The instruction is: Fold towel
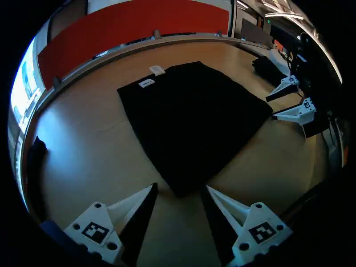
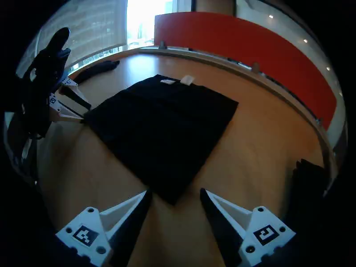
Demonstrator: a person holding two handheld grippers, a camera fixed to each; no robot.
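While the black towel (image 1: 191,120) lies spread flat on the wooden table (image 1: 89,147), filling the middle of the left gripper view with one corner pointing at the bottom centre, the left gripper (image 1: 180,187) has its fingers apart on either side of that corner and clamps nothing. At the right edge of the same view the right gripper (image 1: 270,108) sits just beside the neighbouring corner, also parted. The right gripper view agrees: its own fingers at the bottom of the frame flank a towel corner without pinching it, and the other gripper, held by a dark-gloved hand (image 2: 42,84), waits at the corner on the left of the frame. The step in hand looks like taking the two corners of one edge for a fold. To do it well, each gripper probably wants to come low enough that one finger slides under the cloth and the other lands on top; whether the fingertips already touch the fabric cannot be told. Both bites should close deep enough that the corner does not slip out, and at about the same time. Once raised, the edge between the grippers is best kept lightly taut and level, then carried over to the opposite edge, the one bearing the white tags (image 1: 147,82) toward the upper left, below the red panel (image 1: 133,26). Dark cloth hides creases, so match corner to corner before letting go.
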